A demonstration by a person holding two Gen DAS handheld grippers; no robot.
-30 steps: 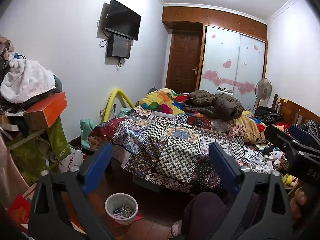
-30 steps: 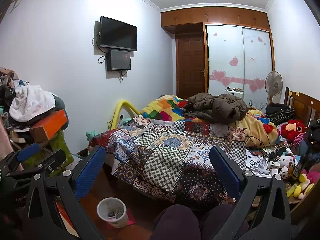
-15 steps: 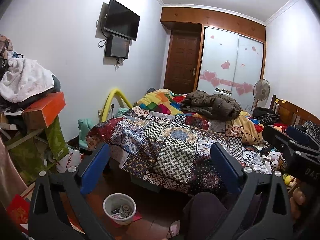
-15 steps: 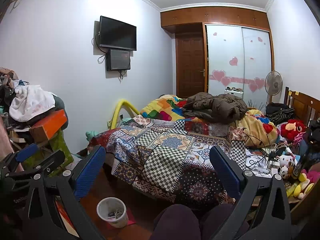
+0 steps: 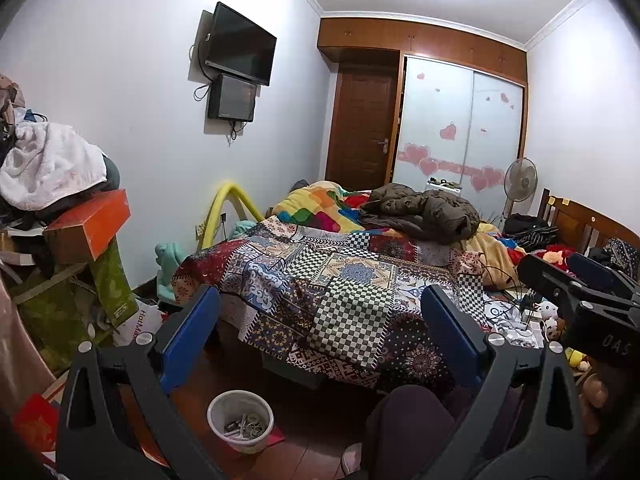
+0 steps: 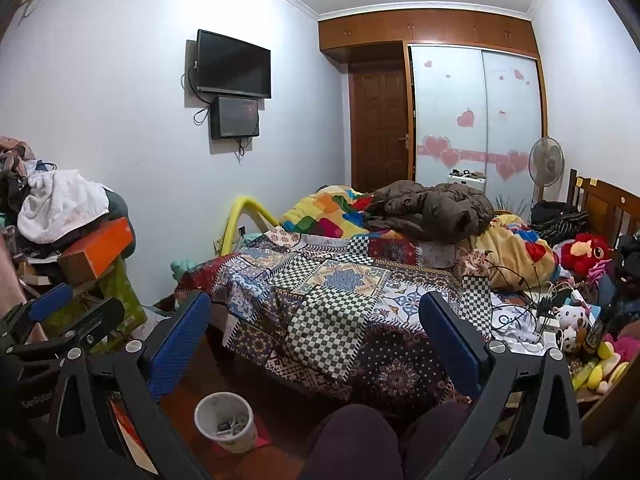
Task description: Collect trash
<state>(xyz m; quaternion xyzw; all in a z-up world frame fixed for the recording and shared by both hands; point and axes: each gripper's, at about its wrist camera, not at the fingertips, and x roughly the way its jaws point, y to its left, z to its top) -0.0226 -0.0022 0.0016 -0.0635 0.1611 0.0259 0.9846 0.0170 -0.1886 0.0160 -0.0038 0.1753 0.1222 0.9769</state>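
Little legible text in the bedroom

The white plastic bag (image 5: 138, 326) on the floor reads "HotMa…", cut off. The right gripper (image 5: 596, 300), seen from the left wrist, carries "DAS" on its body. The left gripper (image 6: 52, 320) bears small lettering, unreadable.

Ahead of me the room is walled in pale white, lit by a bright ceiling glow at the top of the frame. A dark television (image 6: 233, 65) hangs on the wall at upper left, a smaller black screen (image 6: 235, 117) just under it. The bed (image 6: 344, 280), under a patchwork quilt, fills the centre. Behind it stand a brown wooden door (image 6: 380, 128) and a sliding wardrobe (image 6: 476, 120) stuck with pink hearts; a standing fan (image 6: 546, 162) is at right. The floor (image 5: 320, 412) is dark reddish wood.
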